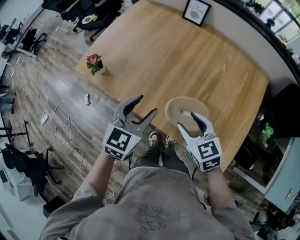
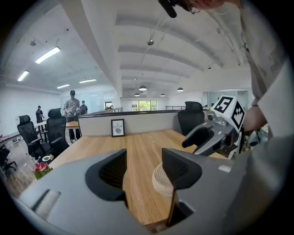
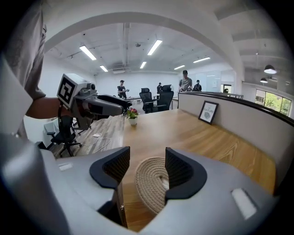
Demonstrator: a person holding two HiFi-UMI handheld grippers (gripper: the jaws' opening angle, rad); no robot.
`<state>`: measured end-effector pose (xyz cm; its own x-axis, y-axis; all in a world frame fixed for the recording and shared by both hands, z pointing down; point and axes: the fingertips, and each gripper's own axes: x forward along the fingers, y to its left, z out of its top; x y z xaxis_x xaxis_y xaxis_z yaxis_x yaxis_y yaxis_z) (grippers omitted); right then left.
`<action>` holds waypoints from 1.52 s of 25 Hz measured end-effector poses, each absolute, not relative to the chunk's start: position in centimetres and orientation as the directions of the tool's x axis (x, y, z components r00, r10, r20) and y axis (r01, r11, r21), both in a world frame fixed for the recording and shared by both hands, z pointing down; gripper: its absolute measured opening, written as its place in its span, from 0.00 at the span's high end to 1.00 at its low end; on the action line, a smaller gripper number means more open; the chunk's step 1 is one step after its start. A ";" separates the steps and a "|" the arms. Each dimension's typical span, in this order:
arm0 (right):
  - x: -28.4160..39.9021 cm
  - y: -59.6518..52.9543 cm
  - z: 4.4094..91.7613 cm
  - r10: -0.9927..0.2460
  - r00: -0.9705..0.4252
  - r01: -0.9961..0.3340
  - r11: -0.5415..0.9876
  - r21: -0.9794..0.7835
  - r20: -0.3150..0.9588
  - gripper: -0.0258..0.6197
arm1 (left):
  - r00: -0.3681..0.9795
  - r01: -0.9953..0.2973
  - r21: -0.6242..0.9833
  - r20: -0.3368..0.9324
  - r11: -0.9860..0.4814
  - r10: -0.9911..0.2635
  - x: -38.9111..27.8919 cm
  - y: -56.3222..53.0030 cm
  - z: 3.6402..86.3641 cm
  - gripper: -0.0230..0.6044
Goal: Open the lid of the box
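A round woven rope box [image 1: 183, 112] with its lid on sits near the front edge of the wooden table [image 1: 187, 65]. My right gripper [image 1: 187, 120] hovers over the box's near side, open, with nothing between its fingers. In the right gripper view the coiled lid [image 3: 148, 183] shows below and between the spread jaws of the right gripper [image 3: 146, 166]. My left gripper [image 1: 147, 105] is open and empty, held off the table's front edge to the left of the box. From the left gripper [image 2: 143, 161] the box [image 2: 160, 180] lies ahead and slightly right.
A small potted flower [image 1: 95, 63] stands at the table's left corner. A framed picture [image 1: 196, 11] leans on the partition at the far side. Cables [image 1: 61, 117] lie on the floor to the left. Office chairs [image 3: 156, 100] and people are farther off.
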<state>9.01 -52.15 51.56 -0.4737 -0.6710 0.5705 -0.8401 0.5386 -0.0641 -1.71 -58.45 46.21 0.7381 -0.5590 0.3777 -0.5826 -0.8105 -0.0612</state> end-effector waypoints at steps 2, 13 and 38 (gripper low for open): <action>7.9 -52.4 53.6 -0.638 -0.479 -0.828 0.556 -0.070 0.603 0.61 | 0.742 -0.575 -0.041 0.394 -0.817 -0.542 -1.9 -58.7 48.0 0.58; 4.7 -52.7 61.8 -0.520 -0.417 -0.791 0.611 -0.016 0.746 0.61 | 0.765 -0.455 0.008 0.516 -0.891 -0.386 -1.6 -58.9 60.0 0.58; 5.4 -55.3 61.7 -0.645 -0.267 -0.771 0.589 0.242 0.716 0.76 | 0.781 -0.443 0.086 0.525 -0.893 -0.337 -2.3 -59.8 62.9 0.68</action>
